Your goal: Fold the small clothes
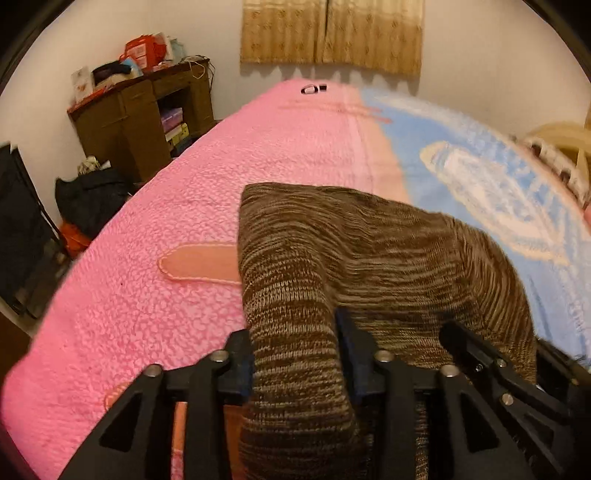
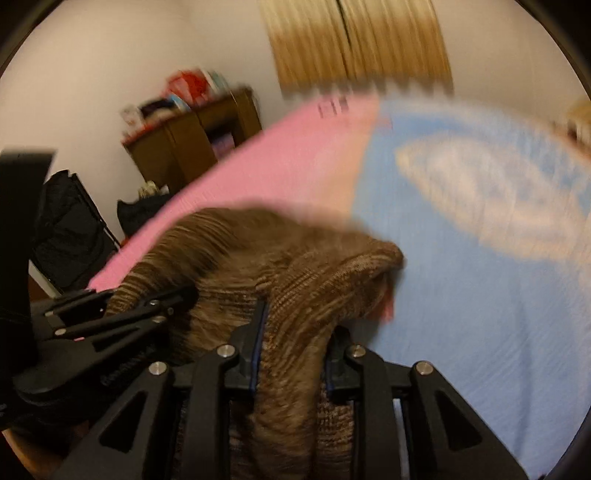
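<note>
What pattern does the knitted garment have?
The knitted garment is brown with thin beige streaks, clearest in the left wrist view.

Pink-and-blue blanket [image 1: 258, 177], brown cabinet [image 1: 144, 122], beige curtain [image 1: 332, 33].

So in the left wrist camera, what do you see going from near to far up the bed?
Left hand-held gripper → brown knit garment → pink blanket → small black object → tan curtain.

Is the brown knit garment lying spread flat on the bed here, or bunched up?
Bunched, not flat. The brown knit garment humps over the pink blanket, with a thick roll of it between each gripper's jaws.
</note>
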Motion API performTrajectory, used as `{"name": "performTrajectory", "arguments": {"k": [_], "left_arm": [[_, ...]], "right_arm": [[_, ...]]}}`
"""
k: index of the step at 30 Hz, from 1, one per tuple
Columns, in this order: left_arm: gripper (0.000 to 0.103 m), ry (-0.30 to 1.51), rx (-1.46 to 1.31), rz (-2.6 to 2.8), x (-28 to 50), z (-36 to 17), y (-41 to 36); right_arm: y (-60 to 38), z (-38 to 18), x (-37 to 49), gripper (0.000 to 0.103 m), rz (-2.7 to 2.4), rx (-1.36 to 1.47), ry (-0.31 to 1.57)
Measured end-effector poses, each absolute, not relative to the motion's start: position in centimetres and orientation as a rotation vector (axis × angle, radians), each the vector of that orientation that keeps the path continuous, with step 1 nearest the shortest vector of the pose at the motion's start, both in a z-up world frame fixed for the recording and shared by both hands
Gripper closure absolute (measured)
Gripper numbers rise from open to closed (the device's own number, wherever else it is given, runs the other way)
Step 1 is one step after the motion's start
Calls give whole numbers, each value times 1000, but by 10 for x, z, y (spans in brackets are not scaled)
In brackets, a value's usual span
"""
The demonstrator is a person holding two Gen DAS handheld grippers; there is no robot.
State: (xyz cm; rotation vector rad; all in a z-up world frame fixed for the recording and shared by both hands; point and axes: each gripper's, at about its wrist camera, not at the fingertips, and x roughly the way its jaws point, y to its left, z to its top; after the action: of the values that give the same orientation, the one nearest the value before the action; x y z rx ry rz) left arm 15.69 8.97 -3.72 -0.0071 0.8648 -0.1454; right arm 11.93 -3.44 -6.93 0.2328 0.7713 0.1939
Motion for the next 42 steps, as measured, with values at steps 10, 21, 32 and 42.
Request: {"name": "performTrajectory", "arguments": {"k": [10, 21, 32, 42], "left_arm": [[36, 913, -275, -207, 105, -23, 152], [36, 902, -214, -165, 73, -45, 135], [78, 964, -121, -149, 64, -27, 136], [71, 823, -75, -67, 53, -1, 156]], "right_arm": [[-69, -58, 69, 35, 245, 409, 778], [-35, -75, 37, 77, 260, 267, 847], [-76, -85, 31, 84, 366, 614, 974], [-73, -28, -5, 78, 195, 214, 711]]}}
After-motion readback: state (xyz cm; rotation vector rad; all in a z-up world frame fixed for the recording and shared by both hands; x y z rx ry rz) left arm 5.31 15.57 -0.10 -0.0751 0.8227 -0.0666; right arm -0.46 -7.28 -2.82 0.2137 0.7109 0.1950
